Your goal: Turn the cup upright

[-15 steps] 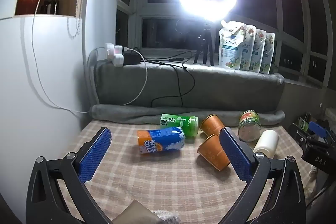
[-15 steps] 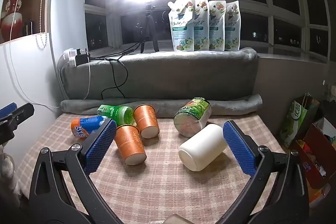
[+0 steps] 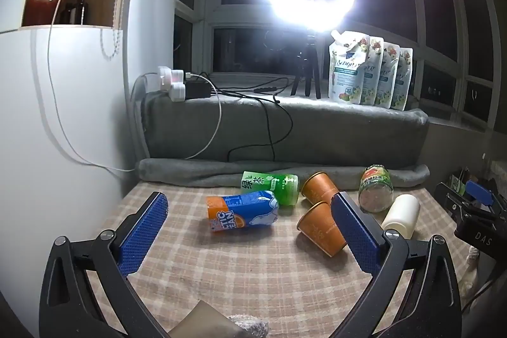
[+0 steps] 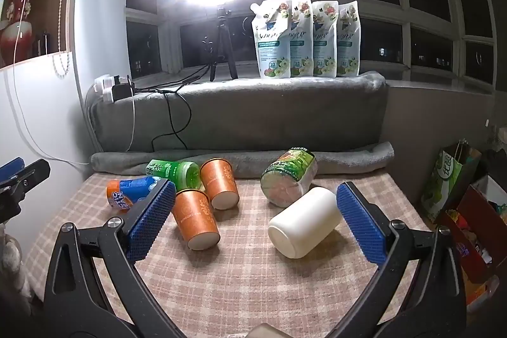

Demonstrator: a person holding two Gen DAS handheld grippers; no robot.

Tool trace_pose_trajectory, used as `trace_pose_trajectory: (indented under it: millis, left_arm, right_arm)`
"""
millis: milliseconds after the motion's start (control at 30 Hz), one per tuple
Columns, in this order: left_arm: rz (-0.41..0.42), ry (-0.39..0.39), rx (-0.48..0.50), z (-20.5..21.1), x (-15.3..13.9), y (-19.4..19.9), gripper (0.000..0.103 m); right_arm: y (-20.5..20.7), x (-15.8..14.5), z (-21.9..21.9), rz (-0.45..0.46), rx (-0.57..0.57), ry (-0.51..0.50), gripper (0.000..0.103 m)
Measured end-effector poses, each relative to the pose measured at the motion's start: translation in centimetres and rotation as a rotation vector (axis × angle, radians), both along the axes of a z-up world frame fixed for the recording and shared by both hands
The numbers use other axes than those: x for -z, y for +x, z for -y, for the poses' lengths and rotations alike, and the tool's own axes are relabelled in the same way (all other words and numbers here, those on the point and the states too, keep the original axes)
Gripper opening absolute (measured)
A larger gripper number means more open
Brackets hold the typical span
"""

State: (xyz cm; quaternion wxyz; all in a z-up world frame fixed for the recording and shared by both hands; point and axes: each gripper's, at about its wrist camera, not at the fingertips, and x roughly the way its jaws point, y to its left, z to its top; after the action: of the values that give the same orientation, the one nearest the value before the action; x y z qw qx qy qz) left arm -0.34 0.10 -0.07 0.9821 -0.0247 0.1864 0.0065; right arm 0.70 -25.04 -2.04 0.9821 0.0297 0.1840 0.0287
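Fingers of your right gripper [image 4: 256, 220] stand apart, nearer the white plastic cup [image 4: 304, 224] lying sideways by the checked table's [image 4: 253, 284] right edge; left gripper [image 3: 250, 238] also open.

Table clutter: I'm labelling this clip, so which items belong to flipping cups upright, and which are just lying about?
Job: white cup, near orange cup, far orange cup, all on their sides.

Lying about: green tea bottle, blue-orange bottle, glass jar, pouches.
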Motion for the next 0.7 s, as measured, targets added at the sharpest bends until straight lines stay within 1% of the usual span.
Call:
trace_pose_trajectory:
  millis: [700]
  left_arm:
    - [-0.006,-0.005,-0.008,0.11,0.00,0.33,0.102]
  right_arm:
    - [0.11,-0.22,-0.32,-0.001,0.009,-0.006,0.103]
